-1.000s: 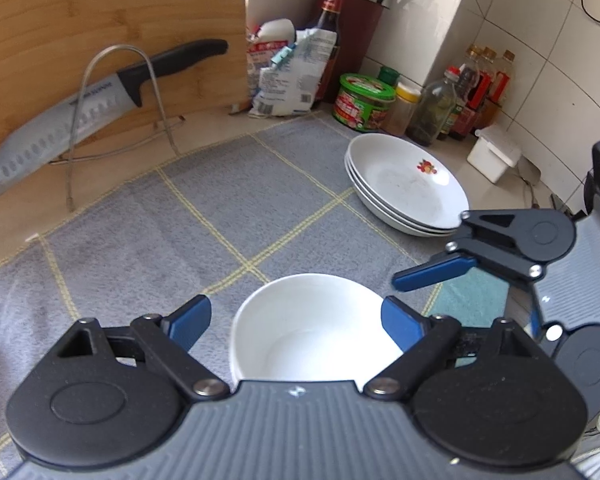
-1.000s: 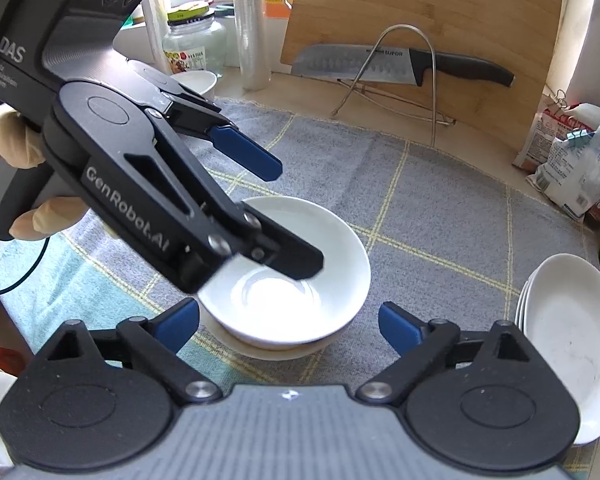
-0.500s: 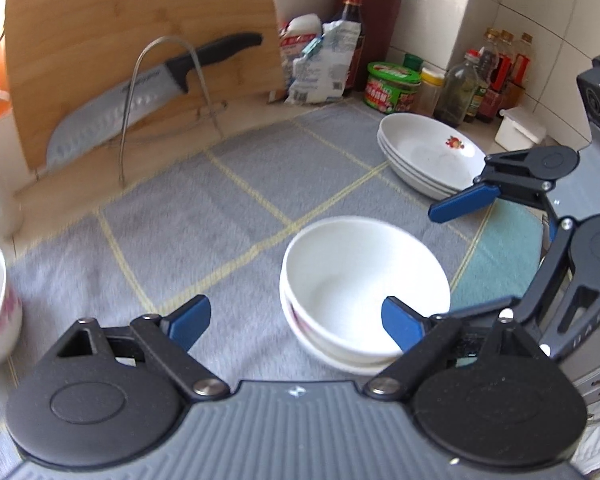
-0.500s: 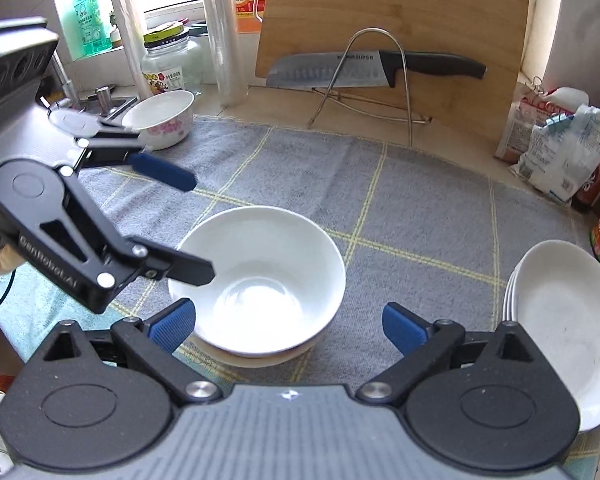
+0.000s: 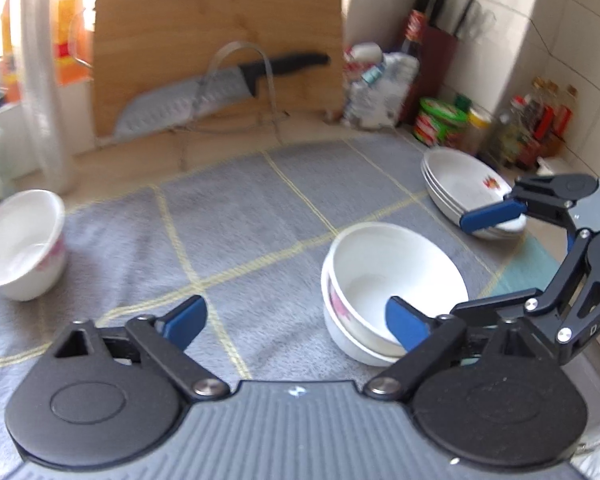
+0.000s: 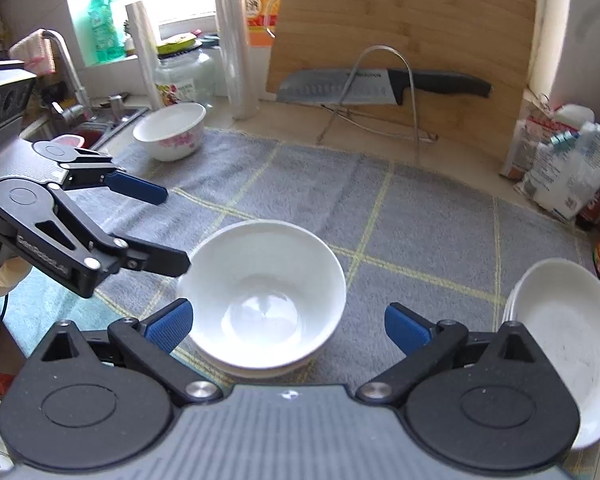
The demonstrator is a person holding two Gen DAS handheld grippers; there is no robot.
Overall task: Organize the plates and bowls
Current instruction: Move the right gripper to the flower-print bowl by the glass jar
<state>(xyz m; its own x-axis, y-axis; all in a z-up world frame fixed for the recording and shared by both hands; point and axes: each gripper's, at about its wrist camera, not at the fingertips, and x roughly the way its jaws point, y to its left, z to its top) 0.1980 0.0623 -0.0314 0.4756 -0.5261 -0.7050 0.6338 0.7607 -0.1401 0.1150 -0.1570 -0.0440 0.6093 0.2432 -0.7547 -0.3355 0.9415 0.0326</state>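
The left tool (image 6: 140, 224) has just let go: its jaws have been opening and now stand apart, empty, beside the stacked bowls (image 6: 262, 292) near the mat's (image 5: 260, 208) front edge. The right tool (image 6: 286, 326) hovers apart. One bowl (image 6: 170, 130) remains at the far left corner, likely next; plates (image 6: 564, 320) sit stacked right.

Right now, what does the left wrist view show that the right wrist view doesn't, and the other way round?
Only the left wrist view shows the knife block and the row of condiment bottles along the tiled wall. Only the right wrist view shows the sink tap and the green soap bottle on the windowsill. Both show the stacked white bowls, the lone floral bowl, the plate stack, the knife against the cutting board, and both grippers open and empty.
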